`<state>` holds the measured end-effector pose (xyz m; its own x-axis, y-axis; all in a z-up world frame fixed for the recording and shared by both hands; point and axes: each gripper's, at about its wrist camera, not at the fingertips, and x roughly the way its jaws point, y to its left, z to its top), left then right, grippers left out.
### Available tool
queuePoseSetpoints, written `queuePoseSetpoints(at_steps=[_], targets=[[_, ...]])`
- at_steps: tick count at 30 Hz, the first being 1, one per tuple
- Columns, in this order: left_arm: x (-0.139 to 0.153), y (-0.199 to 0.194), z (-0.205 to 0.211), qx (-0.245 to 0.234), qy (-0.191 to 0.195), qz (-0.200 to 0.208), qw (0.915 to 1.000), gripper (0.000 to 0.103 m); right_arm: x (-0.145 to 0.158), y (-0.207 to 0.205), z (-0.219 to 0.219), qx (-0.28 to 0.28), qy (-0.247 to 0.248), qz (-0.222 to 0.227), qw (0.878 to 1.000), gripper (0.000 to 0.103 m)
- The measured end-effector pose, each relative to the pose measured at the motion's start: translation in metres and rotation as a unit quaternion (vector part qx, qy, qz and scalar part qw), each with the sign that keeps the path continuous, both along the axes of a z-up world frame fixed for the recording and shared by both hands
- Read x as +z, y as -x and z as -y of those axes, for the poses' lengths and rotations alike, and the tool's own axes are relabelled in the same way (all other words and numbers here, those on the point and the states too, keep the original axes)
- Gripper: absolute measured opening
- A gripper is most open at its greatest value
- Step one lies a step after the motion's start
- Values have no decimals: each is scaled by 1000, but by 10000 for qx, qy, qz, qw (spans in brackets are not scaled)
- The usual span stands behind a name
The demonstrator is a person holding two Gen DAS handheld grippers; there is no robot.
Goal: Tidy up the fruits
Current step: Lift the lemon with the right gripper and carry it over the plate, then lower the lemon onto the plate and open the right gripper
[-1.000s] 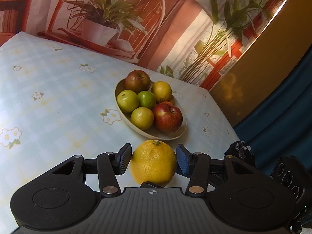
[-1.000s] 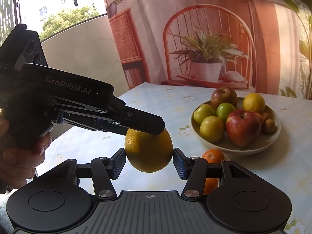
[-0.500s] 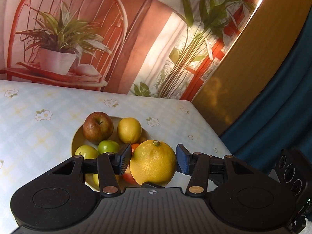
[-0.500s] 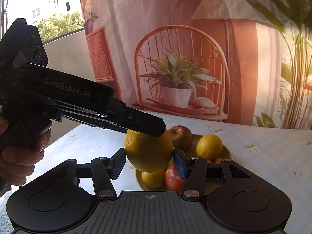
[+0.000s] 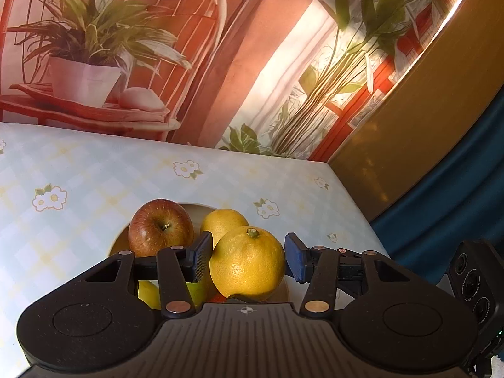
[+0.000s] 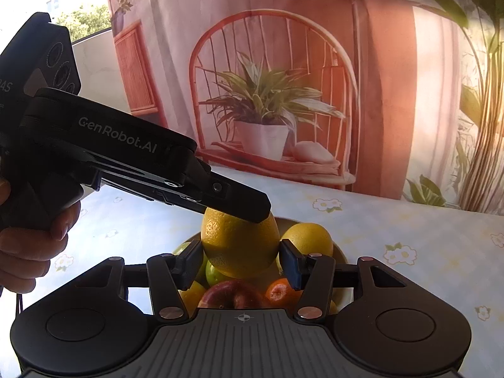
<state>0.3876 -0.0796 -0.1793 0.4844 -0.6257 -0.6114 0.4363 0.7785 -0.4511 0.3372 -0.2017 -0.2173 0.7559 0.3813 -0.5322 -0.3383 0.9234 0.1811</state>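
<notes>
**Both grippers clamp one large yellow citrus above the fruit bowl**

The bench (image 5: 94, 170), spread with a pale blue checked cloth printed with small white flowers, carries a shallow cream bowl (image 6: 338, 249) near its far corner. A printed backdrop (image 6: 315, 47) of a rattan chair and a potted plant hangs behind the bowl.

The left gripper (image 6: 255, 209) reaches in from the left of the bowl, a hand (image 6: 28, 245) wrapped around its grip. Its jaws are part-way open and pressed on the two sides of a large yellow citrus (image 5: 247, 263); in the left wrist view both pads touch the peel. The right gripper (image 6: 240, 260) meets the same fruit from the near side of the bowl, its jaws likewise part-way open and closed against it. So the citrus is held by both at once, in the air above the bowl, with its stem end up.

Inside the bowl, beneath and around the held fruit, lie a red apple (image 5: 160, 226) at the left rim, a smaller yellow lemon (image 5: 223, 222) at the far side, a second red apple (image 6: 233, 294) at the near side, a small orange mandarin (image 6: 280, 293) beside it, and a green fruit (image 6: 214, 272) partly hidden under the citrus.
</notes>
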Motion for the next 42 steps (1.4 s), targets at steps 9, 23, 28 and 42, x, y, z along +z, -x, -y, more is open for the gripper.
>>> queuePoseSetpoints(at_steps=[9, 23, 28, 42], targets=[[-13, -12, 5, 22, -109, -85, 9999, 53, -14, -14, 1, -29, -1, -124, 9999, 50], [-12, -12, 12, 58, -198, -66, 9998, 52, -14, -13, 8, -256, -79, -153, 9995, 50], [-4, -7, 6, 185, -147, 32, 9997, 52, -13, -14, 6, -296, 48, -211, 9993, 51], [15, 44, -30, 705, -468, 579, 9947, 53, -9, 18, 4, -788, 73, -85, 9968, 66]])
